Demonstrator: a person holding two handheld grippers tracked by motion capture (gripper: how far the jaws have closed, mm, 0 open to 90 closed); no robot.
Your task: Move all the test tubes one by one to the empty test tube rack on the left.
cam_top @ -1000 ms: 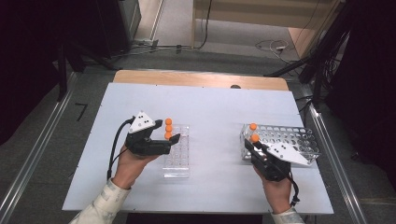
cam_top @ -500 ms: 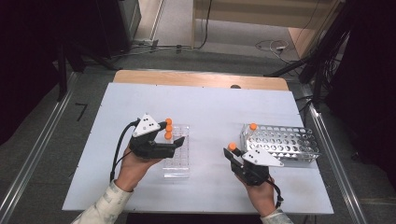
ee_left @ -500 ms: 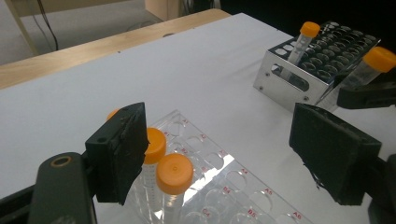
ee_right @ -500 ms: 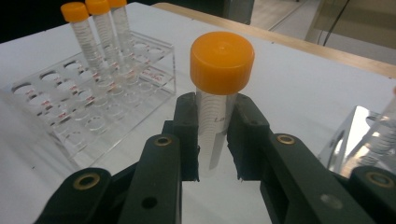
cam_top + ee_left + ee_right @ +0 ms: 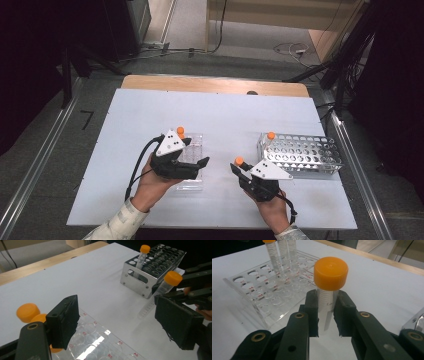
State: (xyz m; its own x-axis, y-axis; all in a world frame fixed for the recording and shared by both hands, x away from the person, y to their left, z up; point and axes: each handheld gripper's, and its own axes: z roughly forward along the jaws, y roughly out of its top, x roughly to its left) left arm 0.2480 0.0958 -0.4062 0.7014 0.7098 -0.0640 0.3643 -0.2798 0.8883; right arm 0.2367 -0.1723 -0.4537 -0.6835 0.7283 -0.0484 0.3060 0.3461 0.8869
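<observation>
Between the racks, the right gripper (image 5: 325,312) clamps a tube (image 5: 329,287) (orange-capped); keep it upright, aim for a free well, probably. Left gripper (image 5: 120,322) gapes empty.

A: Colours? 
B: Orange cap (image 5: 331,273) on the clear tube (image 5: 327,307), black fingers (image 5: 312,312), white desk (image 5: 225,117). 
A: And the racks? 
B: Silvery metal rack (image 5: 301,156); clear rack (image 5: 265,296), labels probably red.

Four tubes (image 5: 329,287), two racks (image 5: 300,155)
</observation>
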